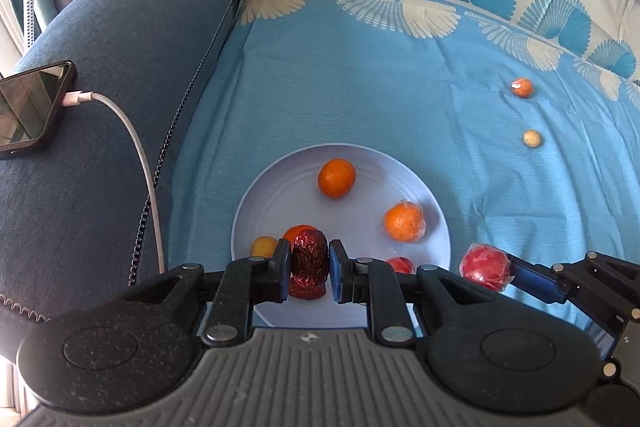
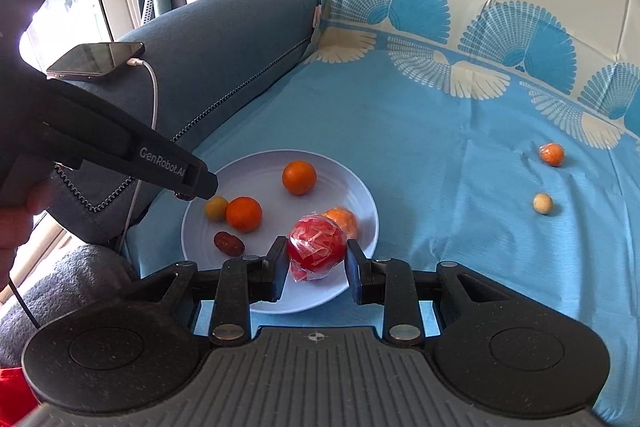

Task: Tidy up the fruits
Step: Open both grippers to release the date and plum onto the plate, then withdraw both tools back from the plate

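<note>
1. Left gripper (image 1: 309,269) pinching a dark red wrinkled date (image 1: 309,263) between its pads, held over the near edge of the pale blue plate (image 1: 360,155).
2. Right gripper (image 2: 317,259) clamped on a plastic-wrapped red fruit (image 2: 316,245), poised above the near right part of the same plate.
3. Already on the plate: a bare orange (image 2: 299,177) toward the far side, a second orange (image 2: 244,213) at the left beside a small yellow fruit (image 2: 216,207), a wrapped orange fruit (image 2: 342,221) just behind the red one, and another date (image 2: 228,242) near the left rim.
4. Still out on the blue patterned cloth (image 1: 360,87), well apart from the plate at the far right: a small wrapped orange fruit (image 1: 522,87) and a pale round fruit (image 1: 532,138) nearer than it.
5. Judged well past halfway: five pieces plated, two in hand and about to be let go, two left to collect.
6. Off to the left on the sofa arm, a phone (image 1: 32,109) on its white charging cable (image 1: 136,147), no part of the job.
</note>
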Action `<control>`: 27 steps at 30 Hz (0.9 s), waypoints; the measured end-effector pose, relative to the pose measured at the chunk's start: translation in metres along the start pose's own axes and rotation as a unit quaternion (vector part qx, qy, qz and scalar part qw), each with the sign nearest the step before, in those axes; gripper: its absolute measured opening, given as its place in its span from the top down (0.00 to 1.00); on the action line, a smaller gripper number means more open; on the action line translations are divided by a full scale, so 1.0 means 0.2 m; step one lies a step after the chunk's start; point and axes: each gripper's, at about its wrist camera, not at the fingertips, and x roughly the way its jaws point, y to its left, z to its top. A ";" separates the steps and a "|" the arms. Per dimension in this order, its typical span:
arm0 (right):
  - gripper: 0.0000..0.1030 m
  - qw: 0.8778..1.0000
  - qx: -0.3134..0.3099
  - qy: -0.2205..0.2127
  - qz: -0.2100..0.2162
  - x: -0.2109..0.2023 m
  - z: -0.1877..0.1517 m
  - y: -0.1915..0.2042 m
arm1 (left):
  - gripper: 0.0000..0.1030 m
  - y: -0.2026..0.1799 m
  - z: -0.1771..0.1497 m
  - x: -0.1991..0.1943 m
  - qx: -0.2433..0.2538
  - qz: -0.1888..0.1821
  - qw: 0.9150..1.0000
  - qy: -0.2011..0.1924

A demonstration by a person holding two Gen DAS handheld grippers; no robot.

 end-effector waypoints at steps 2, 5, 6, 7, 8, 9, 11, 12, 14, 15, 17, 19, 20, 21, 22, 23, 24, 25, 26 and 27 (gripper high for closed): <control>0.69 1.000 -0.003 0.007 0.001 0.07 0.02 -0.01 | 0.79 0.01 0.03 0.07 0.000 0.003 1.000 0.006; 0.69 1.000 -0.004 0.020 0.003 0.17 0.03 -0.03 | 0.79 0.02 0.05 0.16 0.003 0.006 1.000 0.015; 0.69 1.000 -0.005 0.023 0.003 0.19 0.03 -0.04 | 0.79 0.02 0.06 0.19 0.005 0.009 1.000 0.017; 0.69 1.000 -0.006 0.026 0.003 0.22 0.04 -0.04 | 0.79 0.02 0.06 0.22 0.007 0.012 1.000 0.021; 0.69 1.000 -0.005 0.029 0.003 0.24 0.04 -0.04 | 0.79 0.03 0.07 0.25 0.008 0.014 1.000 0.026; 0.69 0.999 -0.006 0.032 0.004 0.27 0.04 -0.04 | 0.79 0.03 0.07 0.27 0.009 0.014 0.999 0.029; 0.69 0.999 -0.010 0.038 0.004 0.31 0.04 -0.04 | 0.79 0.02 0.08 0.31 0.014 0.015 0.999 0.033; 0.69 0.999 -0.013 0.040 0.006 0.33 0.04 -0.04 | 0.79 0.02 0.08 0.32 0.015 0.014 0.999 0.032; 0.68 0.999 -0.021 0.043 0.010 0.35 0.04 -0.03 | 0.52 0.03 0.08 0.32 0.015 0.005 1.000 0.026; 0.64 0.999 -0.023 0.044 0.014 0.35 0.04 -0.03 | 0.17 0.04 0.08 0.31 0.013 0.006 1.000 0.021; 0.37 0.999 -0.023 0.040 0.008 0.34 0.06 -0.03 | 0.00 0.04 0.07 0.25 0.003 0.022 1.000 -0.009; 0.19 0.999 -0.021 0.036 -0.001 0.30 0.07 -0.04 | 0.00 0.04 0.05 0.18 0.013 0.014 1.000 -0.022; 0.11 0.999 -0.021 0.033 -0.005 0.27 0.07 -0.04 | 0.00 0.05 0.04 0.16 0.018 0.006 1.000 -0.018; 0.08 0.999 -0.020 0.032 -0.008 0.24 0.07 -0.04 | 0.00 0.05 0.03 0.13 0.017 0.003 1.000 -0.012; 0.02 0.999 -0.019 0.030 -0.012 0.20 0.06 -0.05 | 0.00 0.06 0.01 0.10 0.012 0.006 1.000 -0.007; 0.01 0.999 -0.016 0.029 -0.016 0.15 0.05 -0.05 | 0.00 0.06 -0.01 0.06 0.009 0.010 1.000 -0.002; 0.01 0.999 -0.012 0.029 -0.016 0.11 0.04 -0.04 | 0.00 0.07 -0.04 0.02 0.007 0.012 1.000 0.002; 0.01 0.999 -0.008 0.033 -0.015 0.07 0.02 -0.05 | 0.00 0.07 -0.07 -0.02 0.004 0.013 1.000 0.003; 0.01 0.999 -0.001 0.039 -0.014 0.02 0.00 -0.04 | 0.00 0.07 -0.10 -0.07 0.002 0.016 1.000 0.002; 0.01 0.999 0.008 0.042 -0.014 -0.02 -0.01 -0.04 | 0.00 0.06 -0.14 -0.13 -0.001 0.021 1.000 -0.001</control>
